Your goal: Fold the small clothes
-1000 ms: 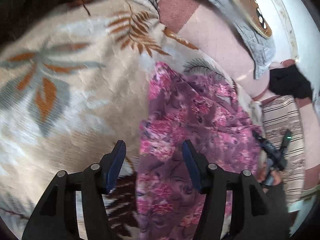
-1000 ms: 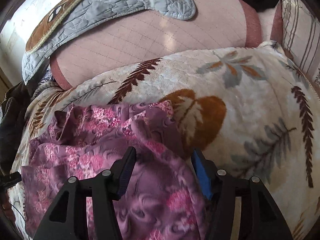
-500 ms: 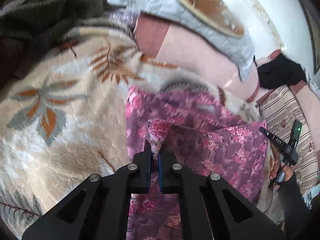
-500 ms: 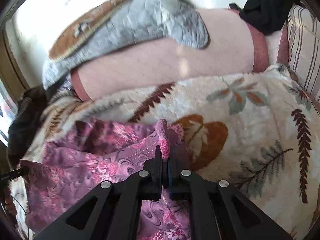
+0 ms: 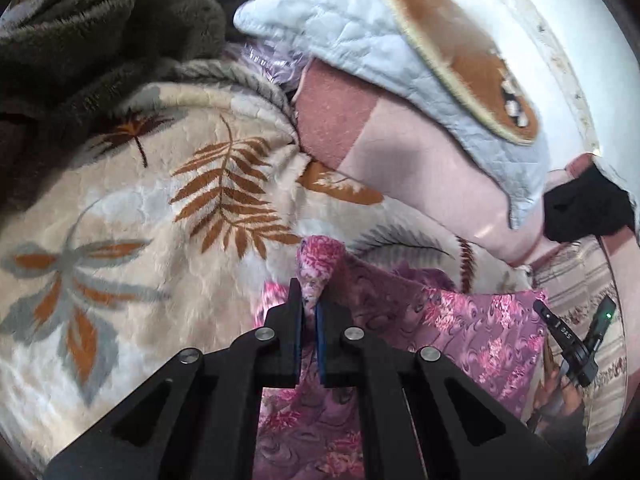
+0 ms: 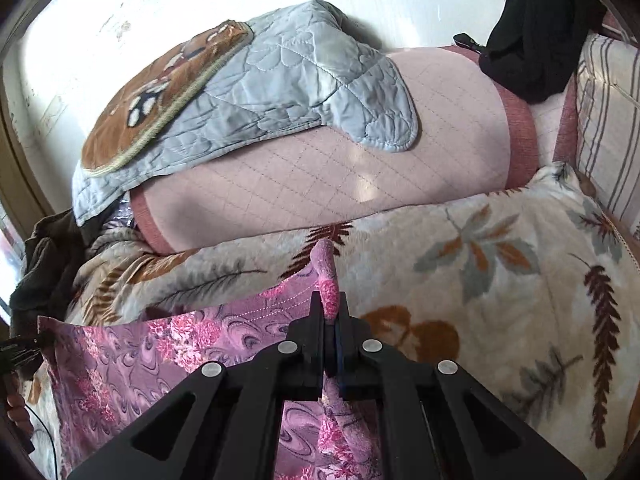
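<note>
A purple garment with pink flowers [image 5: 460, 320] lies on a cream blanket with leaf print [image 5: 160, 220]. My left gripper [image 5: 309, 304] is shut on one corner of the garment, which pokes up between the fingers. My right gripper [image 6: 329, 312] is shut on another corner of the same garment [image 6: 160, 352]. The cloth is lifted and stretched between the two grippers above the blanket [image 6: 500, 260]. The other gripper shows at the right edge of the left wrist view [image 5: 576, 340].
A pink quilted cushion [image 6: 340, 172] lies behind the blanket with a grey-blue quilted mat [image 6: 280, 80] on it. A dark fuzzy throw [image 5: 100, 40] sits far left. A black garment [image 6: 540, 40] and a striped cushion [image 6: 608, 120] are at the right.
Both grippers went from open over the garment to shut on its corners. They have since lifted the cloth and moved it up and back toward the pink cushion.
</note>
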The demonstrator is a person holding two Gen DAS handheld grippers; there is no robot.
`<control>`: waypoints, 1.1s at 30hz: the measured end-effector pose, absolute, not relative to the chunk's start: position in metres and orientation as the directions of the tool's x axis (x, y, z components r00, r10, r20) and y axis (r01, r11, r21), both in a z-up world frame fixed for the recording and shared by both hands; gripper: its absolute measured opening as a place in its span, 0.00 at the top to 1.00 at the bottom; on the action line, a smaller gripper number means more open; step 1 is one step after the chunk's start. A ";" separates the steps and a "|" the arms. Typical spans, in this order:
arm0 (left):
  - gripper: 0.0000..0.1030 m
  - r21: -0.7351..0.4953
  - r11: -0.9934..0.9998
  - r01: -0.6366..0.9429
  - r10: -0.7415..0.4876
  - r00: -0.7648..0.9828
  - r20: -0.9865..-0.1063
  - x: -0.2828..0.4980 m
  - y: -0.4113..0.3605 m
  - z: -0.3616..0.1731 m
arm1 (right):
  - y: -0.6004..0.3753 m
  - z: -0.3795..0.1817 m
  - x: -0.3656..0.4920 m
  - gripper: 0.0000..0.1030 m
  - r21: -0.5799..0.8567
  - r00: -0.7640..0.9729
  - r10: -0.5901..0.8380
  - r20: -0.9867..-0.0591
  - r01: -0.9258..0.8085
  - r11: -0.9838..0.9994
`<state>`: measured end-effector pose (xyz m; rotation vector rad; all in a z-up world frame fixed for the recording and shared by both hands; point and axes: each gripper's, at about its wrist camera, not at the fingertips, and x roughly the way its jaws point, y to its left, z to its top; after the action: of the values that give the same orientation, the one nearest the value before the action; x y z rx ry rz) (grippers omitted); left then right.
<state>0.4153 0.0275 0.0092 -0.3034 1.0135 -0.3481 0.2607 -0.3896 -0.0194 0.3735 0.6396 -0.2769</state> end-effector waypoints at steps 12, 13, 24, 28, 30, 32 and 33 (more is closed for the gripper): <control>0.91 -0.397 0.917 0.028 -0.365 0.459 -0.810 0.428 0.049 -0.022 | -0.415 -0.076 0.266 0.85 0.315 0.680 -0.164 -0.715 0.523 0.792; 0.91 -0.423 0.905 0.035 -0.388 0.472 -0.791 0.422 0.054 -0.015 | -0.412 -0.066 0.253 0.85 0.376 0.736 -0.127 -0.665 0.477 0.794; 0.87 -0.365 0.921 0.138 -0.390 0.332 -0.859 0.340 0.020 -0.041 | -0.390 -0.086 0.201 0.75 0.530 0.722 0.074 -0.688 0.430 0.731; 0.83 -0.471 0.874 0.116 -0.482 0.329 -0.812 0.307 0.043 -0.025 | -0.406 -0.078 0.146 0.51 0.521 0.721 0.018 -0.693 0.483 0.704; 0.74 -0.492 0.863 0.118 -0.502 0.318 -0.804 0.288 0.045 -0.029 | -0.404 -0.091 0.126 0.51 0.482 0.686 -0.002 -0.727 0.512 0.711; 0.72 -0.468 0.877 0.114 -0.479 0.300 -0.825 0.275 0.039 -0.040 | -0.406 -0.109 0.125 0.53 0.501 0.651 0.059 -0.757 0.520 0.692; 0.72 -0.450 0.886 0.112 -0.462 0.300 -0.835 0.271 0.038 -0.044 | -0.403 -0.117 0.123 0.82 0.537 0.649 0.118 -0.752 0.498 0.681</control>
<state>0.2711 0.0380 -0.0441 -0.3347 1.2124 -0.3903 0.1231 -0.4031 -0.1167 0.8128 0.8570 -0.2451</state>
